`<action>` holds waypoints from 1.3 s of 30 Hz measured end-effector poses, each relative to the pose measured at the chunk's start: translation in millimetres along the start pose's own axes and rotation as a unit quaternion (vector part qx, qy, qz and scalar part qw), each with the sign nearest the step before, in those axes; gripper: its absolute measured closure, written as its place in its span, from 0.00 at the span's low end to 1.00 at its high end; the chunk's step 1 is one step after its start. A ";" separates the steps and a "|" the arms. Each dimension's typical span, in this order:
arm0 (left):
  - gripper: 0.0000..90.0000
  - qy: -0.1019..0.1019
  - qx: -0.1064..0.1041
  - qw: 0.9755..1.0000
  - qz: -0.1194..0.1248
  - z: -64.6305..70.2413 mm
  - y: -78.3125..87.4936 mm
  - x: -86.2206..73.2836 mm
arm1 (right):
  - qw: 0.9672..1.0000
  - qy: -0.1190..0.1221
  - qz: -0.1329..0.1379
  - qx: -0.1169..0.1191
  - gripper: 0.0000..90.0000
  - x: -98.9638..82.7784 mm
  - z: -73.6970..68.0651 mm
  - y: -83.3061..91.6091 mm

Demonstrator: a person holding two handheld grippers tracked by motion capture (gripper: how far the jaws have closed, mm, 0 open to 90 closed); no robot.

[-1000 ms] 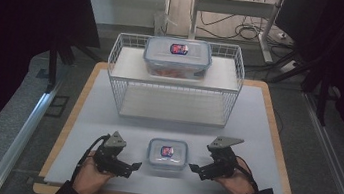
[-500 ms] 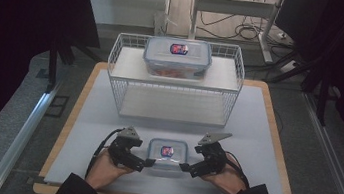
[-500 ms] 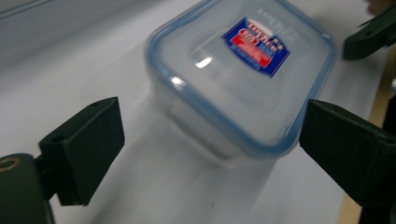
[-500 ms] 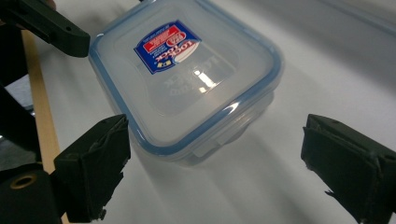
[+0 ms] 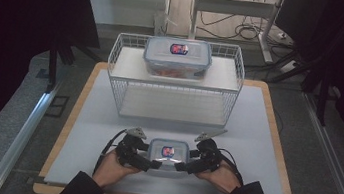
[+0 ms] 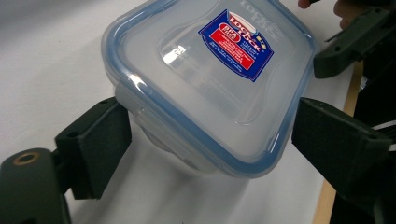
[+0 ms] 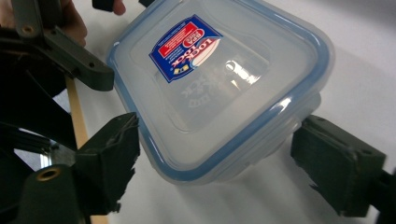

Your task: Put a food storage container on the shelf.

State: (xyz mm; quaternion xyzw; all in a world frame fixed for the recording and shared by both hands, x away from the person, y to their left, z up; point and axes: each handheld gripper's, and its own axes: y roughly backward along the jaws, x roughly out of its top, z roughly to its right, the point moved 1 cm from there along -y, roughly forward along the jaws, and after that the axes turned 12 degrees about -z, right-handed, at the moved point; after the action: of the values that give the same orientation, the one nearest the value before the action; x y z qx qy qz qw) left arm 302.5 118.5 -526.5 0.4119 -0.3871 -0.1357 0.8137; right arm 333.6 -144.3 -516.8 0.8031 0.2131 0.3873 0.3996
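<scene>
High view | small lidded container (image 5: pixel 168 155) sits near edge of white mat (image 5: pixel 255 138), centre | left gripper (image 5: pixel 151 164) at its left corner, right gripper (image 5: pixel 182 167) at its right, both closing in, jaws straddling corners, contact unclear | 1 wire basket (image 5: pixel 120 95) beyond.

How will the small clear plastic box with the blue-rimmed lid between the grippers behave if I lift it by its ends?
The small clear plastic box with the blue-rimmed lid looks rigid, so it should keep its shape. Its glossy walls may slip against the left gripper and right gripper. It looks empty, so probably light; low and flat-based, unlikely to tip.
</scene>
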 end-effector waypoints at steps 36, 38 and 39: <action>0.64 0.078 -0.108 0.987 0.089 -11.0 15.2 -30.7 | 0.993 -0.060 0.077 0.059 0.62 -28.8 1.9 17.9; 0.64 0.075 -0.109 0.987 0.096 -10.4 17.9 -28.1 | 0.992 -0.066 0.088 0.064 0.62 -29.4 2.5 20.3; 0.64 0.075 -0.112 0.986 0.099 -10.3 19.4 -27.1 | 0.991 -0.067 0.093 0.066 0.62 -29.4 2.3 21.6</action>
State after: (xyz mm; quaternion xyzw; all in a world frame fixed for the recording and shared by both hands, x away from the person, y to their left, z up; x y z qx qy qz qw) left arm 290.3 151.1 -529.3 0.2869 -0.3465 -0.0652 0.8907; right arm 318.3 -177.3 -513.6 0.8683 0.1350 0.3533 0.3209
